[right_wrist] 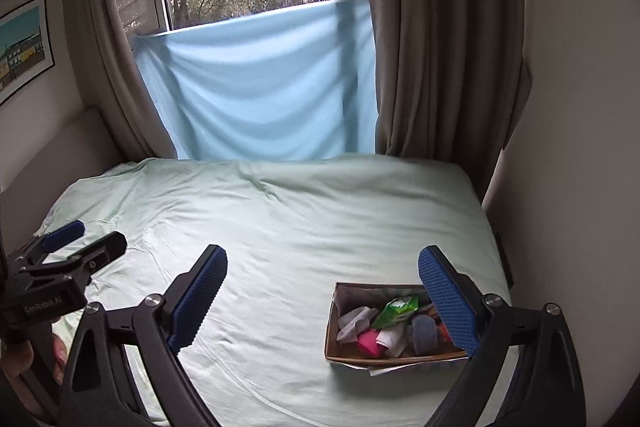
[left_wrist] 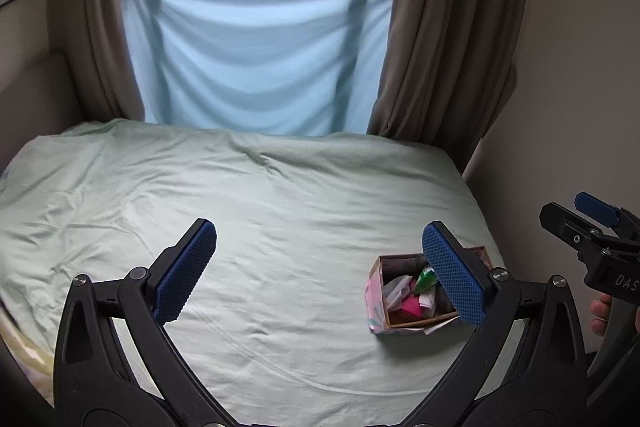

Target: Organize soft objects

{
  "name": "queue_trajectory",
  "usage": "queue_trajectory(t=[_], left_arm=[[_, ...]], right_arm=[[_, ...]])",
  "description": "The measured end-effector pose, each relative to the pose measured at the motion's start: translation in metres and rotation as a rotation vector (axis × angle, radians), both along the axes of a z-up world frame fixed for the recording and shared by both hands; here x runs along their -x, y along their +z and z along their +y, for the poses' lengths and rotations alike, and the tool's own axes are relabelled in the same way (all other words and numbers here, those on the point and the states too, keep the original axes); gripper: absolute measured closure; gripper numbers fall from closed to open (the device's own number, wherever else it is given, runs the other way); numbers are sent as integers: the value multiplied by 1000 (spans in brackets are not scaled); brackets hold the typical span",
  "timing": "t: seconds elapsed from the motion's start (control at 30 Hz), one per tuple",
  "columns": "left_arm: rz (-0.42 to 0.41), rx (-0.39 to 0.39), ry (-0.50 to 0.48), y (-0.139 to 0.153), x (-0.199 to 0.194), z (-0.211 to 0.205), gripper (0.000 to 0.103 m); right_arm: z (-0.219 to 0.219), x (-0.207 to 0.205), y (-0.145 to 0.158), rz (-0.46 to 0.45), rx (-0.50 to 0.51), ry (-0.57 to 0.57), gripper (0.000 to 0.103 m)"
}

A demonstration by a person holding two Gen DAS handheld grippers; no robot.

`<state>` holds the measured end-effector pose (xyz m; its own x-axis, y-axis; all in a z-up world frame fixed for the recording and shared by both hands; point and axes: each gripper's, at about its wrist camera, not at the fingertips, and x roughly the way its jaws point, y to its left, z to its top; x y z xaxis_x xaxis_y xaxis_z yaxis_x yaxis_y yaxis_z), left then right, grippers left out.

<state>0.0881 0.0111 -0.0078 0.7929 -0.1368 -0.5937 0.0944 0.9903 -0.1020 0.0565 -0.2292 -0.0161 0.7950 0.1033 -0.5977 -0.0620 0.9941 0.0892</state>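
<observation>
A small cardboard box [left_wrist: 378, 301] [right_wrist: 332, 331] sits on the bed near its right front corner. It holds several soft items: a pink cloth [right_wrist: 368, 343], white cloths [right_wrist: 354, 321], a green packet [right_wrist: 398, 309] and a grey roll [right_wrist: 424, 333]. My left gripper [left_wrist: 320, 267] is open and empty above the bed, its right finger overlapping the box in view. My right gripper [right_wrist: 323, 287] is open and empty, also above the bed, with the box behind its right finger. Each gripper shows at the edge of the other's view, the left one [right_wrist: 80, 243] and the right one [left_wrist: 588, 223].
The bed is covered by a pale green sheet [left_wrist: 240, 207] [right_wrist: 280, 219]. A light blue cloth [left_wrist: 256, 55] hangs across the window behind the bed, between brown curtains [left_wrist: 440, 47]. A wall [right_wrist: 568, 147] runs along the bed's right side. A framed picture [right_wrist: 24, 47] hangs at left.
</observation>
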Motion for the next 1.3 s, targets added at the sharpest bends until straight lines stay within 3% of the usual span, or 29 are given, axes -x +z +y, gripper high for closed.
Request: queue_trajectory(t=[0.4, 1.3], left_arm=[[-185, -44, -17, 19, 34, -15, 0], [-195, -47, -32, 17, 39, -35, 0]], right_arm=[[9, 25, 12, -102, 50, -78, 8], [-8, 29, 14, -117, 45, -117, 8]])
